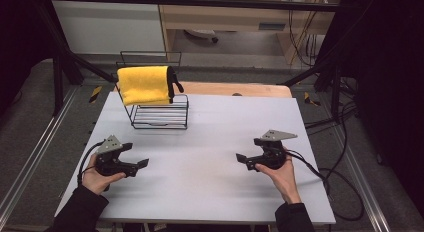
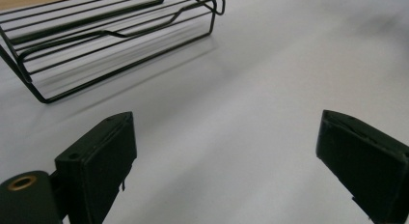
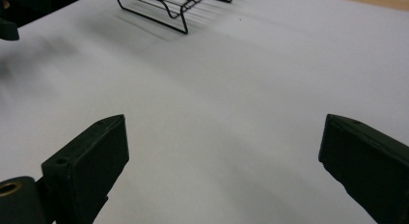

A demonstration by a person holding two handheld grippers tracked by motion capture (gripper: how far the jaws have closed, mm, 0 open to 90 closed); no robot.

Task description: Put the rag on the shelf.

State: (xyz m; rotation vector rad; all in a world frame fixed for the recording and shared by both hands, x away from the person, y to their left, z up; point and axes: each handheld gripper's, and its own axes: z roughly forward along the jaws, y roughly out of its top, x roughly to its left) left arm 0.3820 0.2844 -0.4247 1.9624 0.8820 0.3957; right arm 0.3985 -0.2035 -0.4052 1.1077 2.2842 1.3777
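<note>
A yellow towel (image 1: 145, 84) hangs folded over the top of a black wire rack (image 1: 159, 112) at the back left of the white table (image 1: 210, 122). My left gripper (image 1: 141, 164) rests low over the table's front left, held in a hand, its jaws wide apart and empty; its own view (image 2: 226, 151) shows bare tabletop between them and the rack's base (image 2: 111, 35) beyond. At the front right my right gripper (image 1: 241, 158) points left, open and empty, with only tabletop between its jaws (image 3: 224, 156). The rack's base (image 3: 169, 4) shows far off.
A wooden board (image 1: 235, 88) lies along the table's far edge. Black frame bars (image 1: 75, 59) slant down at both back corners. Cables (image 1: 340, 187) trail off the table's right side to the floor. In the right gripper view the other hand's gripper (image 3: 12, 16) sits at upper left.
</note>
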